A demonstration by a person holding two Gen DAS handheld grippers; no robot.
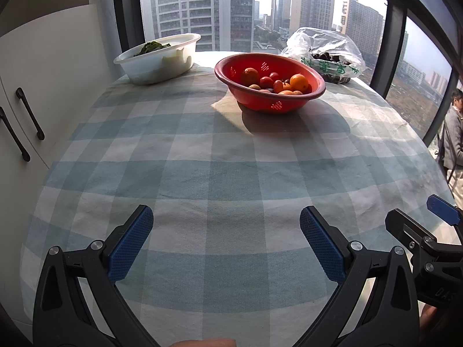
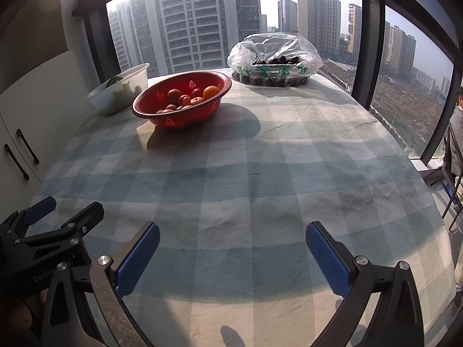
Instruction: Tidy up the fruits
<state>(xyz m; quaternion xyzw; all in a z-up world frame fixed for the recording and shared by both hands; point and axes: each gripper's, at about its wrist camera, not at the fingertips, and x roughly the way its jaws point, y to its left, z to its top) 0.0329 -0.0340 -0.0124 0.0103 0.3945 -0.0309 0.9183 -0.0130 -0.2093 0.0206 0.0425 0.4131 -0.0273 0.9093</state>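
Observation:
A red perforated basket (image 1: 277,107) (image 2: 173,121) stands at the far side of the checked tablecloth and holds several fruits: oranges (image 1: 299,82) (image 2: 211,92) and small red ones (image 1: 266,81). Behind it to the right lies a clear plastic bag (image 1: 327,43) (image 2: 275,49) over a dish of dark fruit (image 2: 277,60). My left gripper (image 1: 226,217) hovers open over the near part of the cloth, nothing between its blue pads. My right gripper (image 2: 232,232) is also open and empty, close beside the left one. Both are well short of the basket.
A white tub (image 1: 157,66) (image 2: 115,98) with green leaves sits at the back left. White cabinets with dark handles (image 1: 29,112) border the table's left side. Windows run behind the table. A person (image 1: 454,133) stands off to the right beyond the table edge.

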